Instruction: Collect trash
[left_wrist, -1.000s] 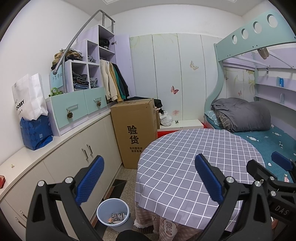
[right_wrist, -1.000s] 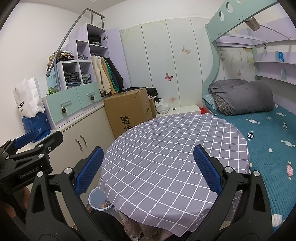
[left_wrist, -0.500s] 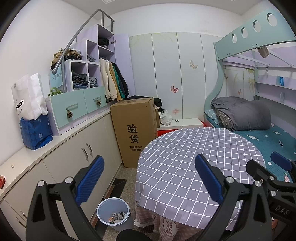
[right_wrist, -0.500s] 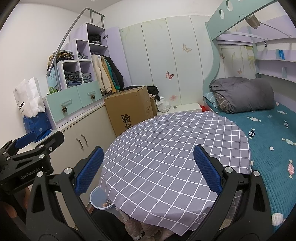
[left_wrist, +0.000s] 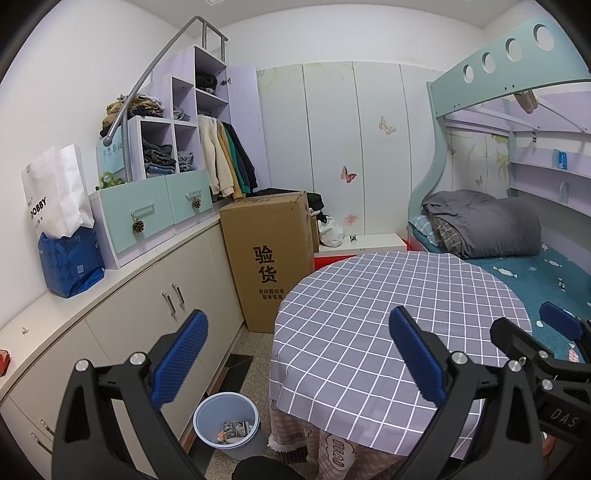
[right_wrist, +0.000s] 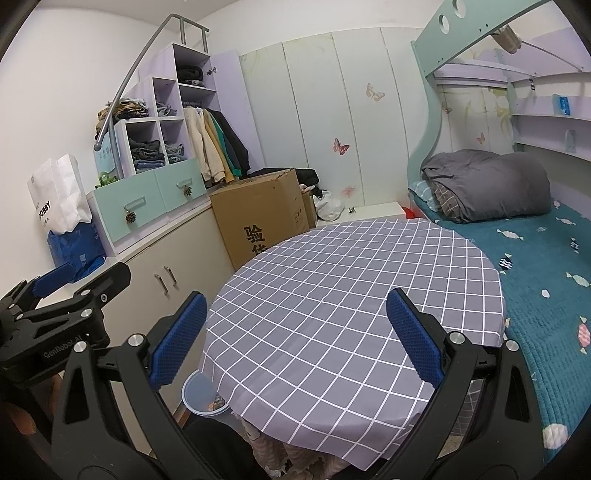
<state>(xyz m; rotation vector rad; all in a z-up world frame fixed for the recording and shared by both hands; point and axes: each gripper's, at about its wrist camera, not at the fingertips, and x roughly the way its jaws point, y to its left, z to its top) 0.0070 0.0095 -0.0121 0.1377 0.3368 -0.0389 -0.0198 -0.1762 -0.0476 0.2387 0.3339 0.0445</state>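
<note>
A pale blue trash bin (left_wrist: 226, 419) stands on the floor between the cabinets and the round table, with a few scraps of paper inside it. The right wrist view catches only part of the bin (right_wrist: 201, 397) under the table's edge. My left gripper (left_wrist: 299, 356) hangs open above the bin and the table's left edge, holding nothing. My right gripper (right_wrist: 295, 334) is open over the round table (right_wrist: 351, 280), whose grey checked cloth is bare. Each gripper shows at the side of the other's view.
Low white cabinets (left_wrist: 122, 306) line the left wall, with a white paper bag (left_wrist: 55, 195) and a blue bag (left_wrist: 70, 264) on top. A tall cardboard box (left_wrist: 271, 258) stands beyond the table. A bunk bed with a grey duvet (left_wrist: 484, 229) fills the right.
The right gripper has risen and edged forward a little over the table. The left gripper has barely moved. Both stay open.
</note>
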